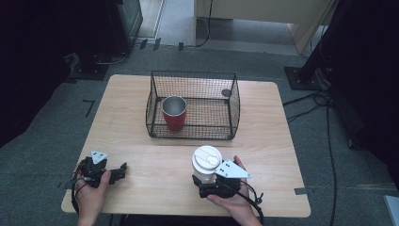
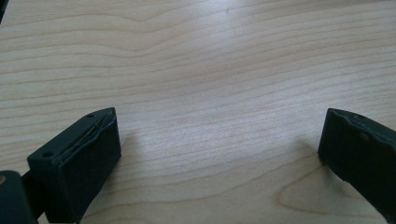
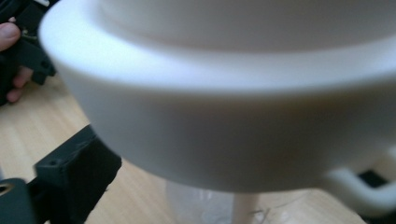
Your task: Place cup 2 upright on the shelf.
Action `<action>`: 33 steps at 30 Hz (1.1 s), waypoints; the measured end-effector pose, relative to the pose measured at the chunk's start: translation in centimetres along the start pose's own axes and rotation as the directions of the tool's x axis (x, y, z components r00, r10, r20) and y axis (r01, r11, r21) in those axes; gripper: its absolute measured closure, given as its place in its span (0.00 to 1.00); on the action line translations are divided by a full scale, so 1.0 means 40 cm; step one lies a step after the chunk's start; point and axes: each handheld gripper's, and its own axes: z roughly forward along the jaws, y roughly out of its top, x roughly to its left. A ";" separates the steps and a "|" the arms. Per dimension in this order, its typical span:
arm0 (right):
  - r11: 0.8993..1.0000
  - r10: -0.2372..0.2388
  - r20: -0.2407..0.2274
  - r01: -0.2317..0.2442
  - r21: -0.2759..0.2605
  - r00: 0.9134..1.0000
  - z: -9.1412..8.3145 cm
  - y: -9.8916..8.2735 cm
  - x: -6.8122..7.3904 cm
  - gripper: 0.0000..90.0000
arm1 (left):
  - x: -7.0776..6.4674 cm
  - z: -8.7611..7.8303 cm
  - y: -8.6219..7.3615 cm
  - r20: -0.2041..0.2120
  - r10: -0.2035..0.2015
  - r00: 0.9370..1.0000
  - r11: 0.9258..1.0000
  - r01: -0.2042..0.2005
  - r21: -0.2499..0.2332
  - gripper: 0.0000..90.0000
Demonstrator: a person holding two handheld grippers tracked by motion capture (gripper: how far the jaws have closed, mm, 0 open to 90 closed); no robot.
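- Grasping is the step judged to be in hand: the right gripper point(image 1: 203, 180) is set at the near side of a white lidded cup point(image 1: 206, 163), which stands on the wooden table point(image 1: 141, 165) near the front edge, right of centre
- In the right gripper view the cup's white lid point(image 3: 224, 135) is seen very close, with one black jaw low at the left beside the cup; the other jaw is hidden behind the lid, so it cannot be told whether the pads are pressed on the cup wall
- The jaws are seen part-way open around the cup, and a firm hold is not confirmed
- The left gripper point(image 2: 219, 149) is held low over bare table at the near left, its jaws spread wide with nothing between them
- A black wire basket point(image 1: 234, 101) is placed at the far middle of the table, well apart from the white cup, with a red metal-rimmed cup point(image 1: 174, 114) stood upright inside its left part
- The next move is judged to call for a full squeeze on the cup body below the lid, then a level lift high enough to clear the basket rim
- A tilt is to be avoided, since the lid could be loosened
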 end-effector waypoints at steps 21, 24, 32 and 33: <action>0.994 -0.068 0.105 0.077 -0.078 0.992 0.031 -0.030 0.028 0.17 | 0.004 0.002 0.002 -0.015 -0.016 1.000 1.000 0.016 0.000 0.00; 0.997 -0.026 0.078 0.031 -0.070 0.997 0.034 -0.025 0.031 0.16 | 0.005 -0.002 -0.002 -0.007 -0.006 1.000 1.000 0.006 0.001 0.00; 0.998 0.001 0.098 0.005 -0.067 0.995 0.000 -0.017 0.048 0.16 | 0.003 -0.004 -0.004 -0.004 -0.005 1.000 1.000 0.005 -0.001 0.00; 0.998 -0.002 0.100 0.009 -0.070 0.995 -0.005 -0.014 0.049 0.16 | 0.003 -0.004 -0.004 -0.004 -0.004 1.000 1.000 0.004 -0.001 0.00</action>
